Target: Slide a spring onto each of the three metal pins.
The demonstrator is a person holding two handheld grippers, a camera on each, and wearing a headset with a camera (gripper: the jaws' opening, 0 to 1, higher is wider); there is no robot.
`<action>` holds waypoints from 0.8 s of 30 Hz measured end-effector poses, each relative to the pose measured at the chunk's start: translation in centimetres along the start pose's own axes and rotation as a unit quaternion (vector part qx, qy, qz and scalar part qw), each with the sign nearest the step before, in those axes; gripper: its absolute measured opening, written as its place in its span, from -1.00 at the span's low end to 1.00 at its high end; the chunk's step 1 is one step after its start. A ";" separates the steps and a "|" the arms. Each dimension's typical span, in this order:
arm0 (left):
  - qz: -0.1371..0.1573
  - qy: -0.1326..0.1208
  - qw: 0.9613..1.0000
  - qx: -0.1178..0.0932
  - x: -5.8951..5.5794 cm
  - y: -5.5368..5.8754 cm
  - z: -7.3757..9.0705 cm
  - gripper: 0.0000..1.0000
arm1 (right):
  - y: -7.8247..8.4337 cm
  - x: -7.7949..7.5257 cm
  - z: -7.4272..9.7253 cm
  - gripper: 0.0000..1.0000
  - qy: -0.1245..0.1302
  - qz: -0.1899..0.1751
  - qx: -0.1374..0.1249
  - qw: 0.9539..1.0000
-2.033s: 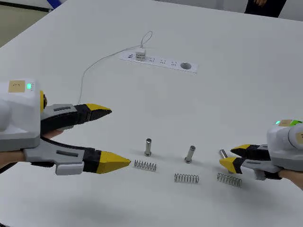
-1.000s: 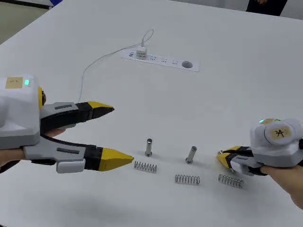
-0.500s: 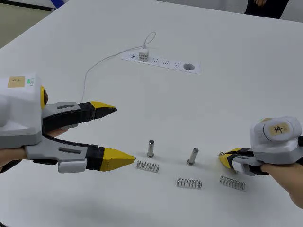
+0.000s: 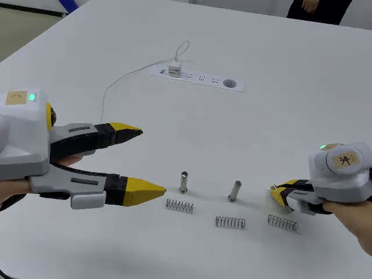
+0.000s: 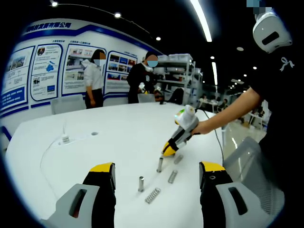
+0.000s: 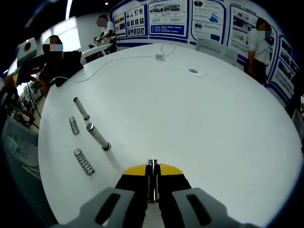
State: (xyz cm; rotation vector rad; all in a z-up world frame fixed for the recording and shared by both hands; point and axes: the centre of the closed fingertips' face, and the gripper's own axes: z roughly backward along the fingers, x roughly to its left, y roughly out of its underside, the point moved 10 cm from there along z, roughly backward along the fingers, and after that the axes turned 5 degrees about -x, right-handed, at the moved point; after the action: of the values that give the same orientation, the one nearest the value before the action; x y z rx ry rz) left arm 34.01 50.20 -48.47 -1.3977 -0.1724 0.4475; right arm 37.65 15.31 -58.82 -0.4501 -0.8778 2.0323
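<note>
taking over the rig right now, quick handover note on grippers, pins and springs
Left gripper: open, empty, hovering just left of the left pin.
Right gripper: shut on the right pin, low at the table.
Left pin and middle pin stand upright, both bare.
Springs lie flat on the table, one on the near side of each pin: left spring, middle spring, right spring.
Done: no spring on any pin yet.
Left: all three springs to slide on.
</note>
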 end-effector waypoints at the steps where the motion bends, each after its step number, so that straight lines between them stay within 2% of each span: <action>1: 0.000 0.000 1.000 0.000 -0.1 0.0 0.0 0.47 | -0.1 0.0 0.1 -0.85 0.000 -0.001 -0.005 1.000; 24: -0.002 -0.004 1.000 -0.001 -0.5 -0.2 0.3 0.47 | -0.3 0.2 1.4 -0.85 0.006 0.009 -0.043 0.999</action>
State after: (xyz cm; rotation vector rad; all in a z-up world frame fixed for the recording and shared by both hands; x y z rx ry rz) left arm 33.49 50.26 -48.15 -1.3978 -0.1823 0.4492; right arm 36.88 15.01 -57.60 -0.5188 -0.9611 2.0119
